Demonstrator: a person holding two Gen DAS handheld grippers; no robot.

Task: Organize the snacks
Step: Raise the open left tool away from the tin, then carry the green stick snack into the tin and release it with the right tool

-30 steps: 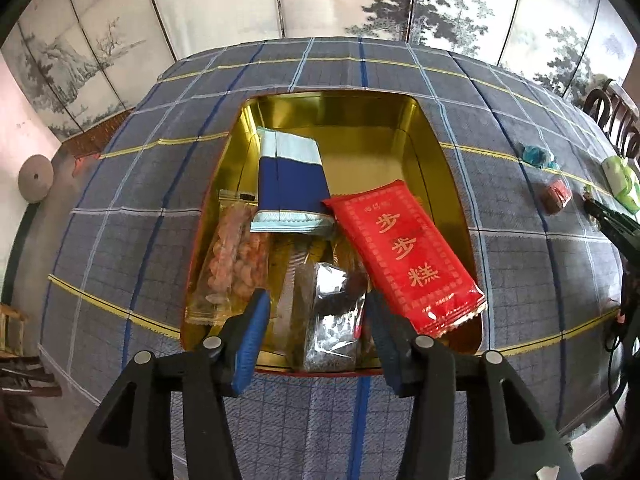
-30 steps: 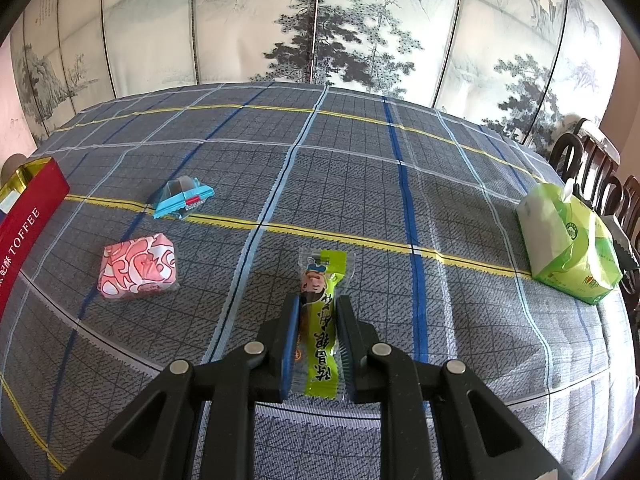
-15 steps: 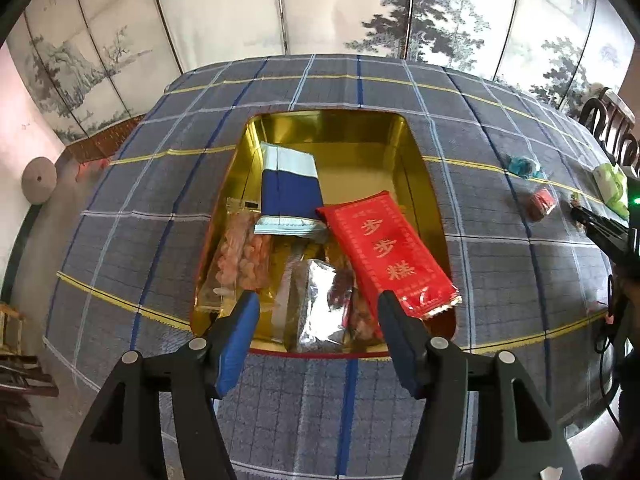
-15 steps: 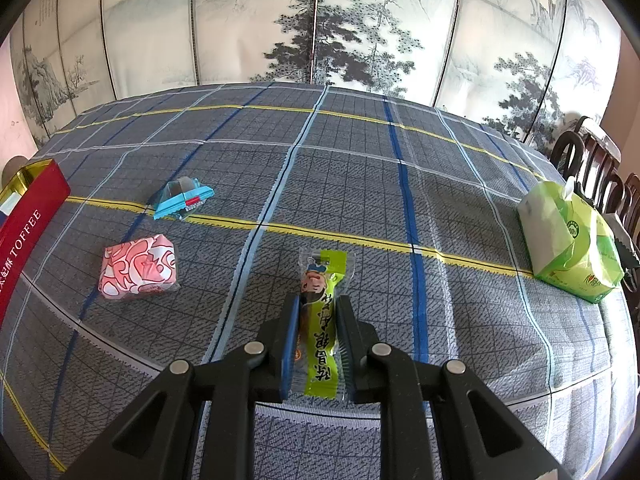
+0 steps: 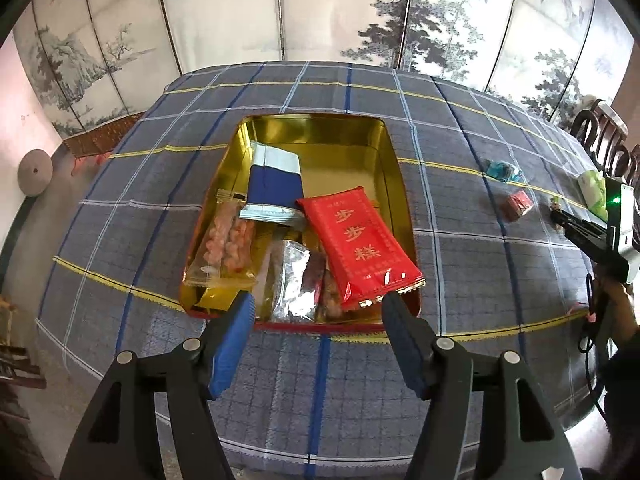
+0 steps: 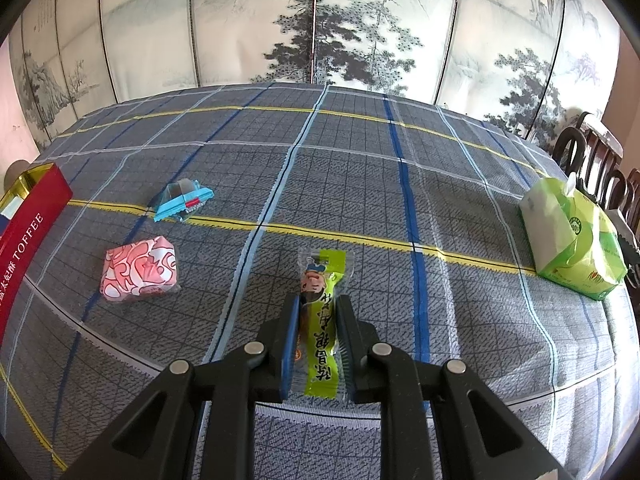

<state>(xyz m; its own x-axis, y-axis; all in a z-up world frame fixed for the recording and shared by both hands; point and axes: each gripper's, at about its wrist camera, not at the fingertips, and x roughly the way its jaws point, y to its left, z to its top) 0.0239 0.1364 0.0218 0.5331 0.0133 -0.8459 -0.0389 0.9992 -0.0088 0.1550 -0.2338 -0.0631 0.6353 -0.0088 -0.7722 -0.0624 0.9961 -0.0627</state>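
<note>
In the left wrist view an open gold tin [image 5: 394, 168] on the checked cloth holds a red packet [image 5: 360, 248], a blue-and-white packet [image 5: 274, 190], a clear bag of pink snacks [image 5: 226, 248] and a silver packet [image 5: 290, 276]. My left gripper [image 5: 318, 300] hovers over the tin's near edge. Its jaws are opening and nothing is between them. My right gripper [image 6: 319, 300] is shut on a green stick snack [image 6: 322, 280] that lies on the cloth. It also shows at the far right as the right gripper [image 5: 558, 216].
A pink wrapped candy [image 6: 140, 270] and a blue wrapped candy [image 6: 182, 200] lie on the cloth left of the right gripper. The tin's red wall [image 6: 28, 232] is at the far left, a green tissue pack [image 6: 572, 240] at the right. Chairs stand behind it.
My left gripper has let go of the silver packet, spread its jaws and drawn back and up from the tin. The right gripper has kept still on the green stick.
</note>
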